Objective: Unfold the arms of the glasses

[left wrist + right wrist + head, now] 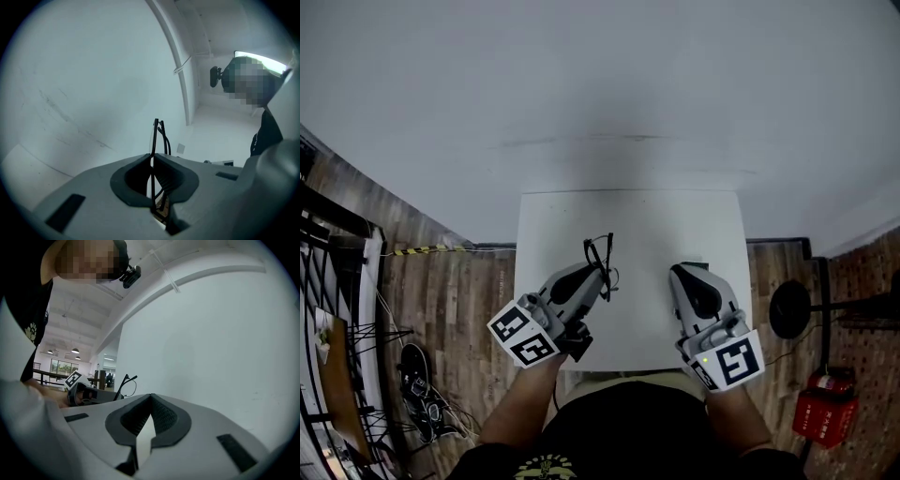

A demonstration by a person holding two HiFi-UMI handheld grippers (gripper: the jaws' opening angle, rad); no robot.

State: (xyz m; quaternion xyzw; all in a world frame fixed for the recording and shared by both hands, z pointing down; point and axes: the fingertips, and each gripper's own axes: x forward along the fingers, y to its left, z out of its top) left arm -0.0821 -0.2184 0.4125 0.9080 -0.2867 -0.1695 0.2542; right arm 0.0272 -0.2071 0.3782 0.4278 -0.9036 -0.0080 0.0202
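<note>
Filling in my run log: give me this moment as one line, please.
left claw: shut on glasses | right claw: shut, empty | glasses: over table, gripped by the left claw only

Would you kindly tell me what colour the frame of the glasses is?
Black; the glasses show best in the left gripper view.

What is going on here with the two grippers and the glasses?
A person stands at a small white table with a gripper in each hand. The left gripper is shut on a thin black pair of glasses, held over the table. The right gripper is beside it, shut and empty. Whether the arms of the glasses are unfolded yet cannot be told.
</note>
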